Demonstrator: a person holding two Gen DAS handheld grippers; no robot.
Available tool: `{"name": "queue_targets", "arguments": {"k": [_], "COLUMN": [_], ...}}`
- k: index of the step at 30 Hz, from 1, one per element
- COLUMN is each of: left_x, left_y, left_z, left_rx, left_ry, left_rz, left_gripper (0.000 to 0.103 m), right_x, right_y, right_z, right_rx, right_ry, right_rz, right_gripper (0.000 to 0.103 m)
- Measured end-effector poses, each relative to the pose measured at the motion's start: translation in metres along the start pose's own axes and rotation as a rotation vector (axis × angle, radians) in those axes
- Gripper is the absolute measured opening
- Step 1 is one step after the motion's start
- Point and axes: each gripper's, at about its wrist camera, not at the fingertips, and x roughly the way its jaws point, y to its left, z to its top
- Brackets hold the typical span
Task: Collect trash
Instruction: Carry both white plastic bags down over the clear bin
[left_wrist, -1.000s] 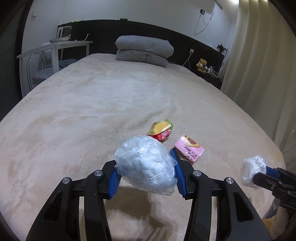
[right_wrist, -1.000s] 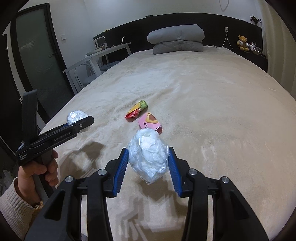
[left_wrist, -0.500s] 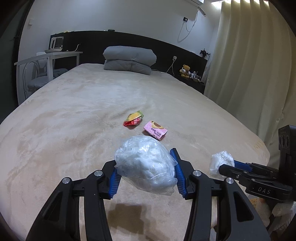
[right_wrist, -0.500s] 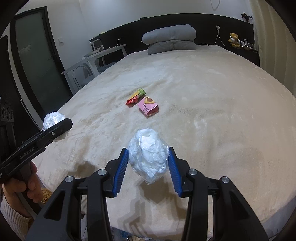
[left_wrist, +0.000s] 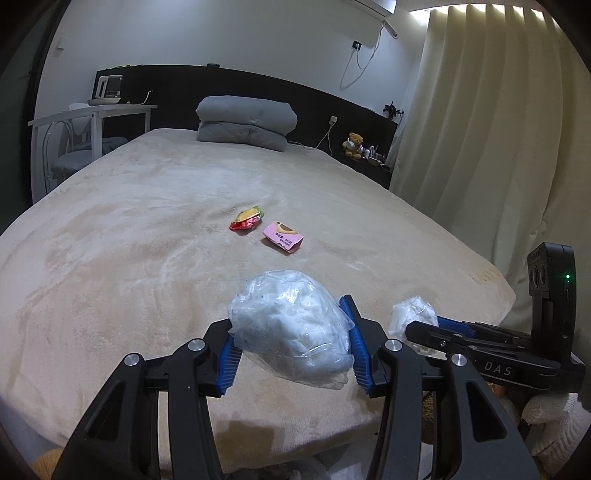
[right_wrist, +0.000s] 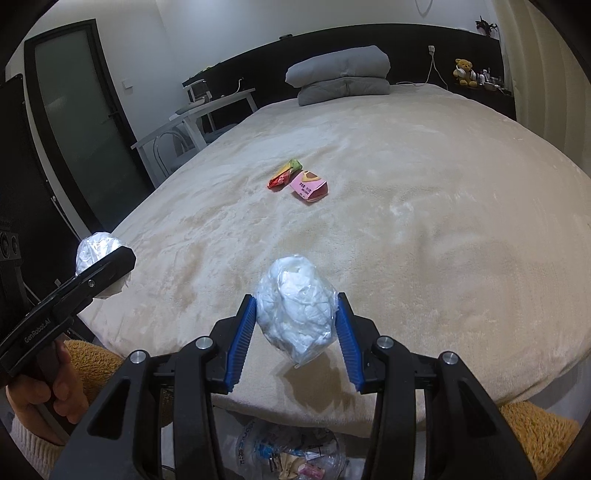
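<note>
Both grippers pulled back past bed (left_wrist: 147, 229) edge; bags still clamped.

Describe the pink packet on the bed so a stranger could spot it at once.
Start at the beige bed and look near its middle, where two wrappers lie side by side. The pink packet is the flat, boxy one with a brown-and-yellow picture; its neighbour is a crumpled red, yellow and green wrapper.
</note>
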Motion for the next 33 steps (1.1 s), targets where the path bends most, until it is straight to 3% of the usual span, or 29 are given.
{"name": "queue_targets", "arguments": {"k": [16, 26, 33], "left_x": [-0.034, -0.037, -0.032], "left_y": [-0.018, -0.018, -0.006], "left_z": [-0.047, -0.064, -0.077], "left_rx": [0.010, 0.019, -0.017], "left_ry": [0.050, 0.108, 0.193], "left_rz": [-0.004, -0.049, -0.044], "left_gripper": [0.048, 0.048, 0.048], "right_x": [-0.033, -0.016, 0.005], "right_y": [0.020, 0.025, 0.024], "right_z": [-0.050, -0.065, -0.079], "right_rx": [-0.001, -0.011, 0.007], "right_ry": [0.017, 0.122, 0.233], "right_rz": [0.098, 0.137, 0.147], "right_gripper": [0.044, 0.044, 0.044]}}
